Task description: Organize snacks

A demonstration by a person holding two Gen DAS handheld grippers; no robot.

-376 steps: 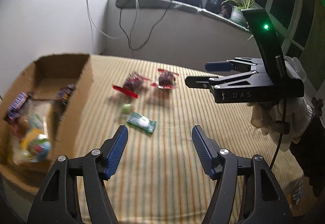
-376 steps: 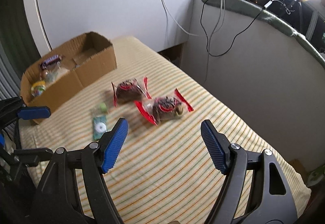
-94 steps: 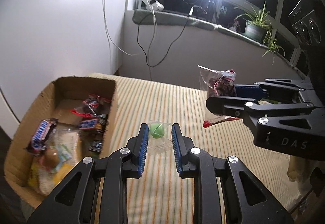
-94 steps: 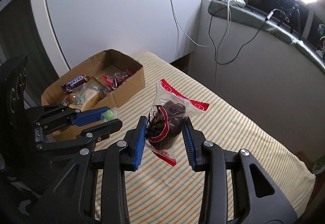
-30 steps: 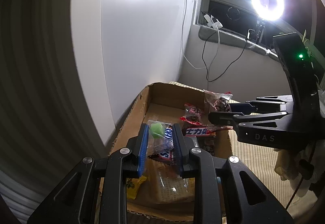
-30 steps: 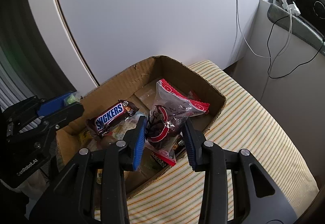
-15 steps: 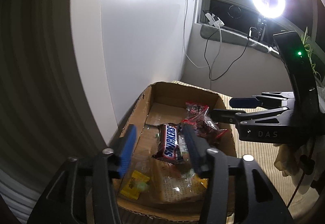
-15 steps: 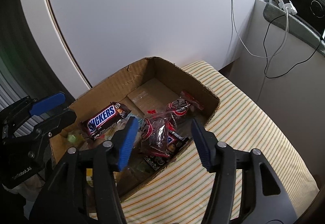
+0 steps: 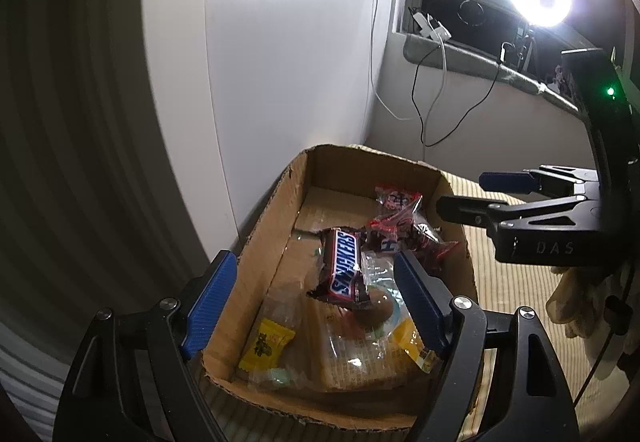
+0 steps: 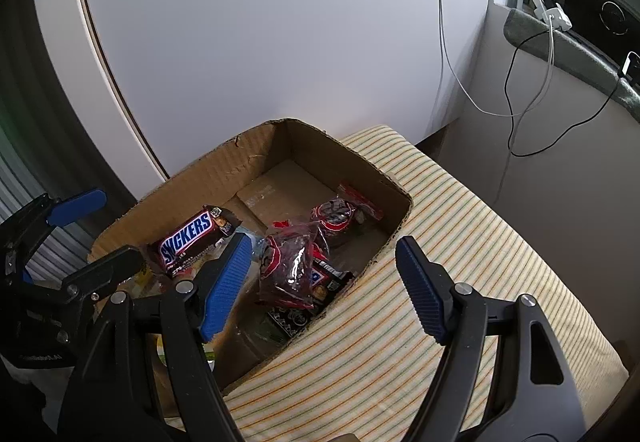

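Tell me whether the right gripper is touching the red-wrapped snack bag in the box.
Apart. In the right wrist view the right gripper is open, and the red snack bag lies in the cardboard box, clear of both fingers.

A worktop (image 10: pixel 460 226) covered in a cloth of thin yellow, orange and green stripes carries one thing directly: an open cardboard box (image 10: pixel 256 157), also seen from the left wrist (image 9: pixel 276 213). The box sits at the worktop's end nearest the white wall, its far corner close to the worktop's edge. Striped cloth (image 9: pixel 496 282) lies bare beside the box.
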